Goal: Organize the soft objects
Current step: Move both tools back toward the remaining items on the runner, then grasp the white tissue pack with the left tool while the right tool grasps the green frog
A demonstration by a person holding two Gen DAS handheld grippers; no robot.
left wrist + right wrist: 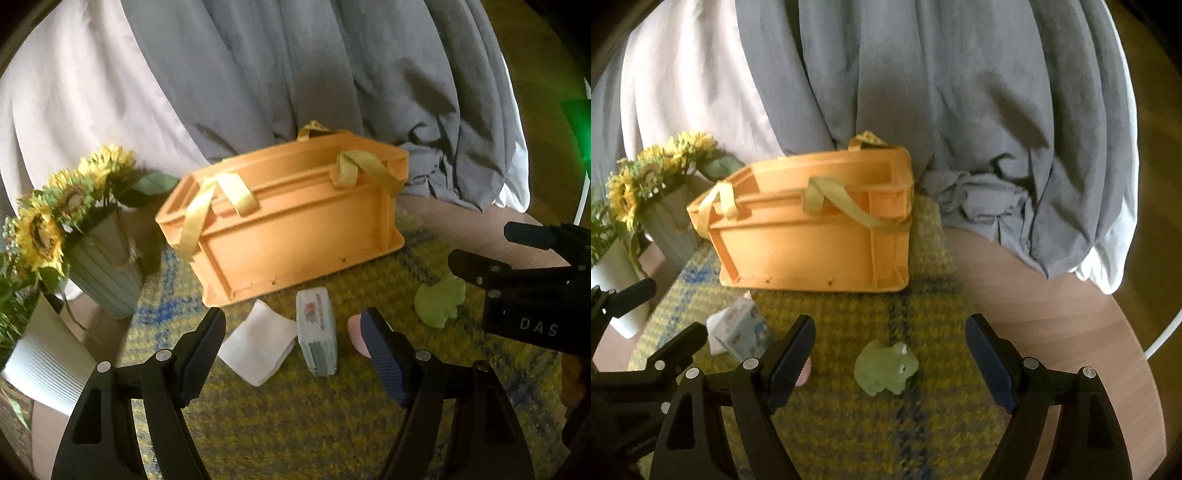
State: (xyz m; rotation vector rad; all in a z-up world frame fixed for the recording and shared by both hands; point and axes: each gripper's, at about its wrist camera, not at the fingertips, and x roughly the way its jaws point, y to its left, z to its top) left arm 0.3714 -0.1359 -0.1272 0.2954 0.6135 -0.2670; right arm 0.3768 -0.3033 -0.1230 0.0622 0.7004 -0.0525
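Note:
An orange plastic crate with yellow fabric handles stands on a yellow-green woven mat; it also shows in the right wrist view. In front of it lie a folded white cloth, a tissue pack, a pink soft object and a green soft frog. My left gripper is open and empty above the cloth and pack. My right gripper is open and empty, with the frog between its fingers. The tissue pack lies to its left.
A grey ribbed pot of sunflowers and a white ribbed pot stand left of the crate. Grey and white curtains hang behind. The round wooden table extends right of the mat. The right gripper's body shows at the right.

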